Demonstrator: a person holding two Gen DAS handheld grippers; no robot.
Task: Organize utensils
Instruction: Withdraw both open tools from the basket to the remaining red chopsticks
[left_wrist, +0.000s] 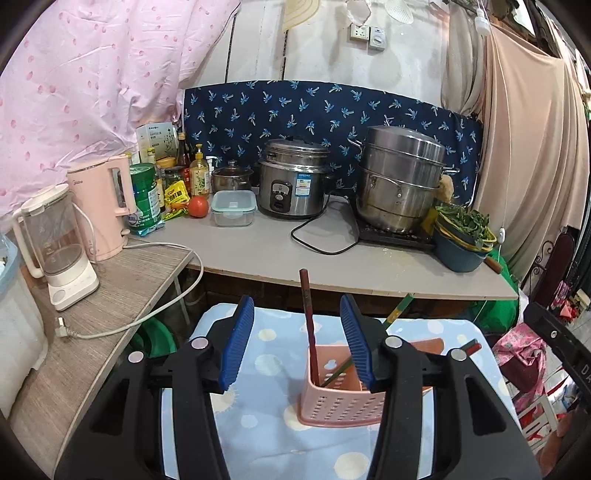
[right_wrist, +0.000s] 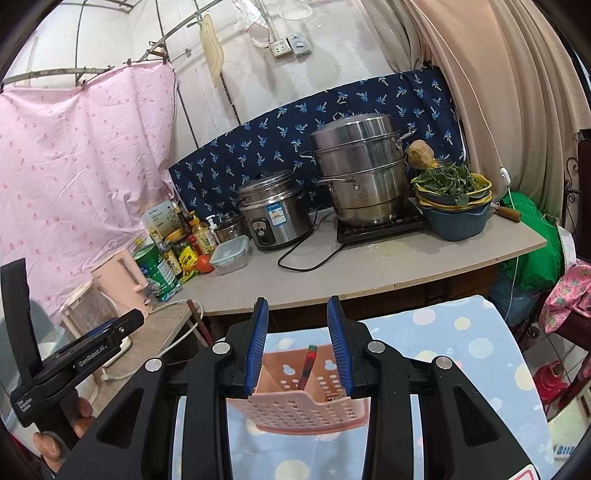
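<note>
A pink perforated utensil holder (left_wrist: 340, 402) stands on a blue dotted cloth (left_wrist: 266, 406). A dark red chopstick (left_wrist: 307, 321) stands upright in it, and a green one (left_wrist: 338, 371) leans inside. My left gripper (left_wrist: 297, 325) is open just above the holder, with the red chopstick between its blue pads (left_wrist: 240, 339) and untouched. More chopsticks (left_wrist: 472, 349) lie on the cloth to the right. In the right wrist view my right gripper (right_wrist: 298, 325) is open over the same holder (right_wrist: 295, 410), and a red-green chopstick (right_wrist: 308, 363) shows between its fingers without contact.
Behind the cloth runs a grey counter (left_wrist: 258, 243) with a rice cooker (left_wrist: 291, 184), a steamer pot (left_wrist: 402, 177), a bowl of greens (left_wrist: 461, 236) and a black cable (left_wrist: 317, 236). A blender (left_wrist: 55, 243) and a pink kettle (left_wrist: 103, 206) stand at the left. A hand (right_wrist: 48, 443) holds the left tool.
</note>
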